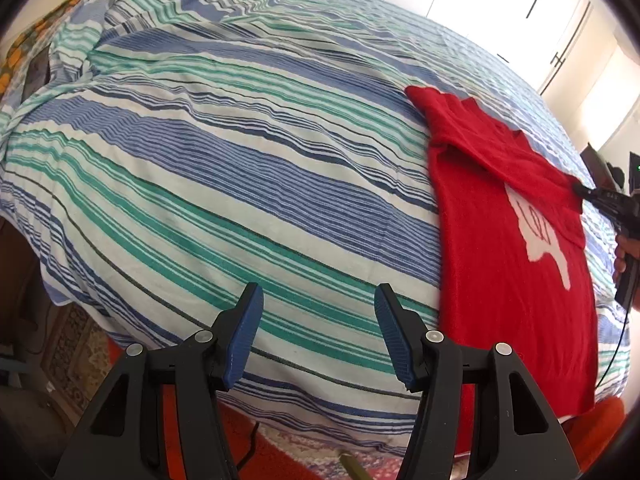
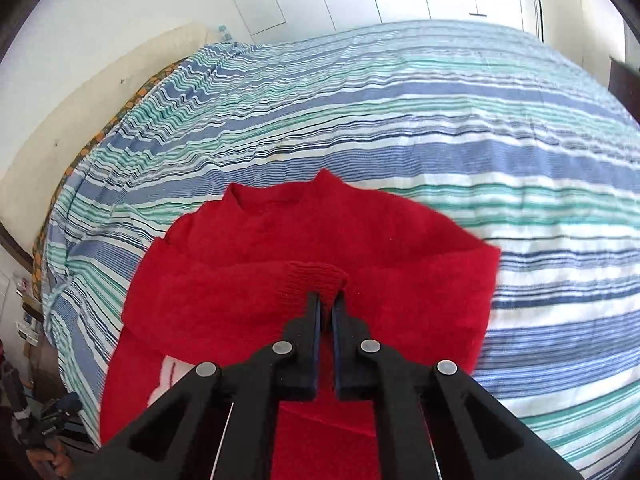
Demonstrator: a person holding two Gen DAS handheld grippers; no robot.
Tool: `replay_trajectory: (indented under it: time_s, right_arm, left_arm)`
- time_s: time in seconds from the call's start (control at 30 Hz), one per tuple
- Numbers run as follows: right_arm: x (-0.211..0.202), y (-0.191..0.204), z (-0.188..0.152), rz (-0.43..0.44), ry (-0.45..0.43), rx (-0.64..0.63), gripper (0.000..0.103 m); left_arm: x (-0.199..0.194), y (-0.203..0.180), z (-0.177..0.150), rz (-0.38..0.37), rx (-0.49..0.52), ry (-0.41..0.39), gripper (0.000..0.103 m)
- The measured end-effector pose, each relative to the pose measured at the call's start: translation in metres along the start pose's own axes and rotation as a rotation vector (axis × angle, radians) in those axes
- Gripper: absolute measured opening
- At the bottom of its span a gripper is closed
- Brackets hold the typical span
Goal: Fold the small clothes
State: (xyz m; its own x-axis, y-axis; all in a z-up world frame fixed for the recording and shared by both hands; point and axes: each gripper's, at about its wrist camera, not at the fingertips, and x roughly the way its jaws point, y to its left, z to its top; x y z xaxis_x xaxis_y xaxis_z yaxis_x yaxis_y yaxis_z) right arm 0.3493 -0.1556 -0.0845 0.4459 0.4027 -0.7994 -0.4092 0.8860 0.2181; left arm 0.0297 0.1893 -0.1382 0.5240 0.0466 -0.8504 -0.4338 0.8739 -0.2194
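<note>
Right wrist view, right claw (image 2: 327, 300) pinched on red sweater (image 2: 248, 280) cuff, left claw (image 1: 318, 300) parted, empty, beside it.

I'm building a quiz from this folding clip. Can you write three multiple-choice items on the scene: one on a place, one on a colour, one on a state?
1. Where does the sweater lie?
A. on the striped bedspread
B. on a wooden chair
C. on the floor rug

2. What colour is the sweater?
A. green
B. red
C. black

3. How does the right gripper stand?
A. wide open above bare bedspread
B. out of view
C. shut on the sleeve cuff

Answers:
1 A, red knit spreads over the blue, green and white stripes.
2 B, both views show it red with a white motif.
3 C, the right wrist view shows the ribbed cuff pinched between its pads.
</note>
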Motion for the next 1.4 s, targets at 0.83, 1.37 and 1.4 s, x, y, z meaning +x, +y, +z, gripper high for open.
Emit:
replay_trajectory:
  time_s: [0.83,1.37,1.4]
  right_arm:
    - [-0.079,0.053,-0.225,-0.027,0.171,-0.167,0.065]
    - [-0.096,0.043,-0.236,-0.048,0.198,-0.034,0.065]
    - [-0.098,0.042,-0.237,-0.044,0.200,-0.026,0.065]
  left_arm:
    - [0.018,-0.135,-0.068,-0.080,0.601,0.063,0.060]
    - [0.014,-0.126,-0.076,-0.082,0.603,0.112,0.061]
    - [0.013,-0.125,-0.077,-0.082,0.611,0.119,0.061]
